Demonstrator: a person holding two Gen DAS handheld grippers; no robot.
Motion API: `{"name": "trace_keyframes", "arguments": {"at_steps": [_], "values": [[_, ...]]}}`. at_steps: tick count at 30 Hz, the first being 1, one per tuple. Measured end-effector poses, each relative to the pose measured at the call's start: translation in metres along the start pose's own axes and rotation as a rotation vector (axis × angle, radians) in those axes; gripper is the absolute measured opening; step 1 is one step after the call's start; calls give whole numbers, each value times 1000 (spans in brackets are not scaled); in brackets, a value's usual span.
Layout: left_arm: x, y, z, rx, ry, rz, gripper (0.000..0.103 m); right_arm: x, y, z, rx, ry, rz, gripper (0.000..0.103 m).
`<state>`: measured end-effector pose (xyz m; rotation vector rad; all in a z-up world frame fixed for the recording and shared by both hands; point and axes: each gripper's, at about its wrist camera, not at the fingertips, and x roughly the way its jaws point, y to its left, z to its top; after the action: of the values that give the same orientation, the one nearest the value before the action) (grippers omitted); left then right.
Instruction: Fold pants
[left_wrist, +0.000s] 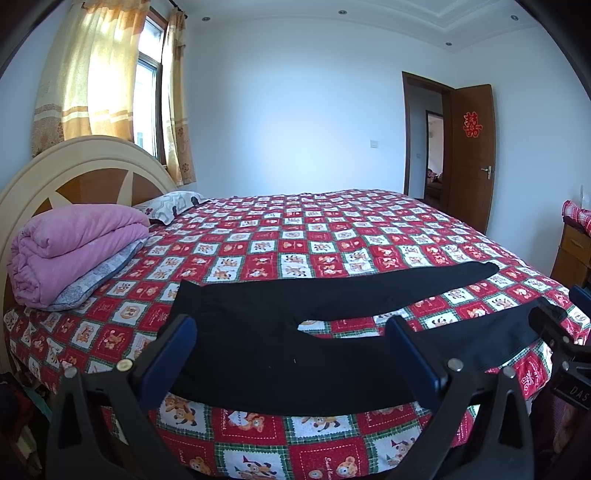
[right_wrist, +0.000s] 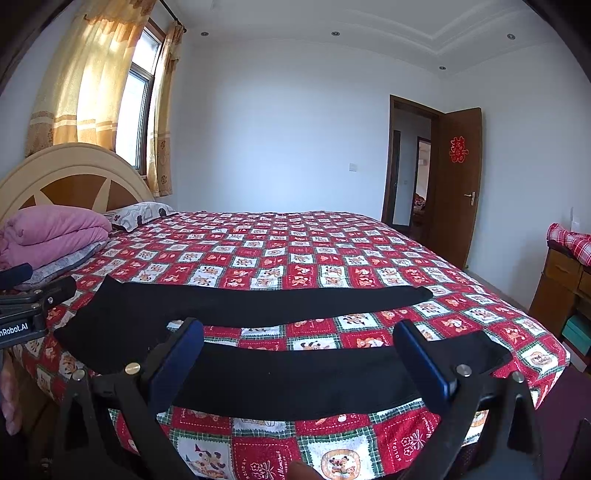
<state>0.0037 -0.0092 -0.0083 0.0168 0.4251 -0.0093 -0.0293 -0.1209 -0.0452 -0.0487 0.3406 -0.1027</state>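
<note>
Black pants (left_wrist: 295, 354) beyond both open claws (left_wrist: 291, 350)

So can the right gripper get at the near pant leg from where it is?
Probably yes. The right gripper is open, and the near leg of the black pants lies flat on the bedspread at the near edge, with nothing on it or between it and the gripper.
</note>
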Motion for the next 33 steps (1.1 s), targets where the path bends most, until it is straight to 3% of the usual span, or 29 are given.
{"name": "trace_keyframes", "arguments": {"at_steps": [33], "values": [[0, 1, -1, -1, -1, -1, 103, 1, 0, -3, -4, 8, 3, 102]]}}
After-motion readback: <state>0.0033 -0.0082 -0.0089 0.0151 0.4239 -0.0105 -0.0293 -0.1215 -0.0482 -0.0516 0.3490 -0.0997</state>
